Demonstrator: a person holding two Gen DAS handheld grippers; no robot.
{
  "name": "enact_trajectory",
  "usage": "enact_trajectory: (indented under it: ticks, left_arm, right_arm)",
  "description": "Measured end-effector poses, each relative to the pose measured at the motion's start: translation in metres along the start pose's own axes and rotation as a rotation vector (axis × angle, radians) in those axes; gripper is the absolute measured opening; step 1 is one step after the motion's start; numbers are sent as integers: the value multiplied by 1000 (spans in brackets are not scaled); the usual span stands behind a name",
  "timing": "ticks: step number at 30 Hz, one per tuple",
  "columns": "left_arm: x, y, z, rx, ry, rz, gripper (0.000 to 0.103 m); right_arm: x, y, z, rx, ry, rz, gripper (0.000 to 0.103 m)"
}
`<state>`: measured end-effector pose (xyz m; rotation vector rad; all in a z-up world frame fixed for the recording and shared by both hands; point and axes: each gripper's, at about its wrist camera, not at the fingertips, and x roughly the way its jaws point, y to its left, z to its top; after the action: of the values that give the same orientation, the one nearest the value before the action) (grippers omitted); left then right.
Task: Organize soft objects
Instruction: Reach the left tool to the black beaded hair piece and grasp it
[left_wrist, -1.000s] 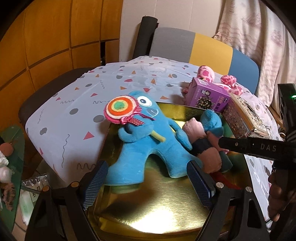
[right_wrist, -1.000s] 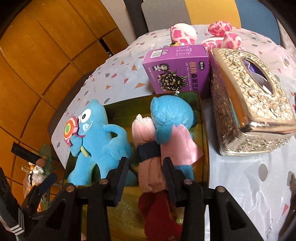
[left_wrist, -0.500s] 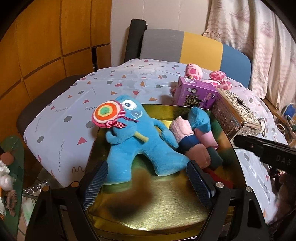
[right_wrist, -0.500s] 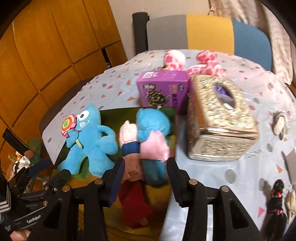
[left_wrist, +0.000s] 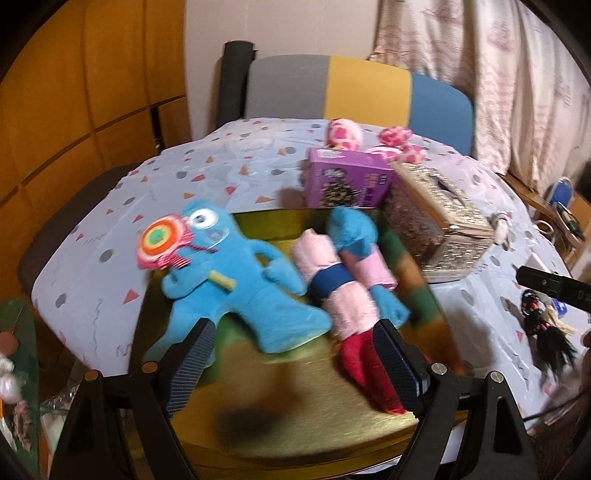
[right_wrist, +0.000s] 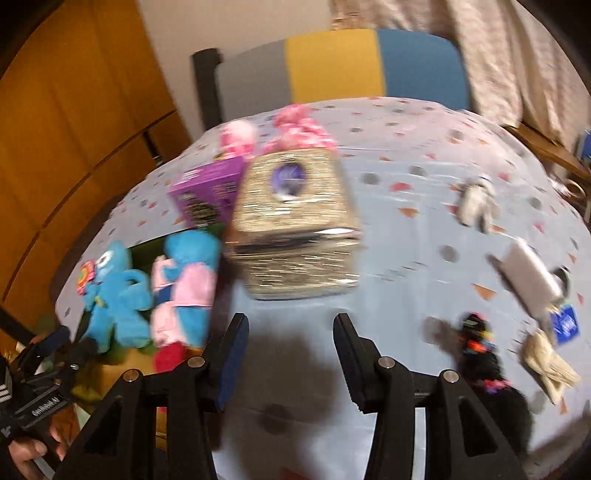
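Left view: two plush toys, a blue monster (left_wrist: 240, 295) and a pink-blue doll (left_wrist: 347, 288), lay side by side on one gold tray (left_wrist: 295, 417); left hand-held gripper (left_wrist: 295, 363) angled down, jaws wide apart, empty. Right view: right hand-held gripper (right_wrist: 290, 363) over bare tabletop (right_wrist: 406, 258), jaws just opened, nothing between; black plush (right_wrist: 484, 365) nearby right.

Legible text is minimal. In the right wrist view, the left gripper (right_wrist: 55, 350) body at 8 o'clock carries white lettering, blurred; it appears to begin "Gen". In the left wrist view, the black bar (left_wrist: 554, 286) at 3 o'clock shows the letters "DA" at the frame edge. Printing on the purple box (left_wrist: 347, 181) at 12 o'clock is blurred and unreadable.
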<state>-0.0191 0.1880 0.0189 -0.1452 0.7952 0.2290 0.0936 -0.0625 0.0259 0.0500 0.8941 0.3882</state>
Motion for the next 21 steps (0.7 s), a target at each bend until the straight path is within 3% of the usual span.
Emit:
enact_trajectory:
  ticks: [7,10,12,15,19,20,21]
  left_arm:
    - [1,-38,9,85,-8,-99,87]
    - [5,-58,9,120,11,-144,87]
    - [7,-71,10,144,21,-174,87]
    - [7,-90,10,182,32,-211,87]
    - [8,-114,10,239,50,-256,87]
    - [9,-119,10,248,56,-265,87]
    - [10,-126,11,260,64,-280,87]
  right_arm:
    - [-37,-108,-5,265,-19,-95,49]
    - [-45,-152,-9,412,-12,-133,55]
    - [-42,-173,-14,495,14,-149,62]
    - [-30,-194,-25,609,86,-170,63]
    - [-3,-201,-42,718,200,-126,63]
    - [4,-197,-45,731,210,-47,65]
    - [10,-192,-46,740,214,86,65]
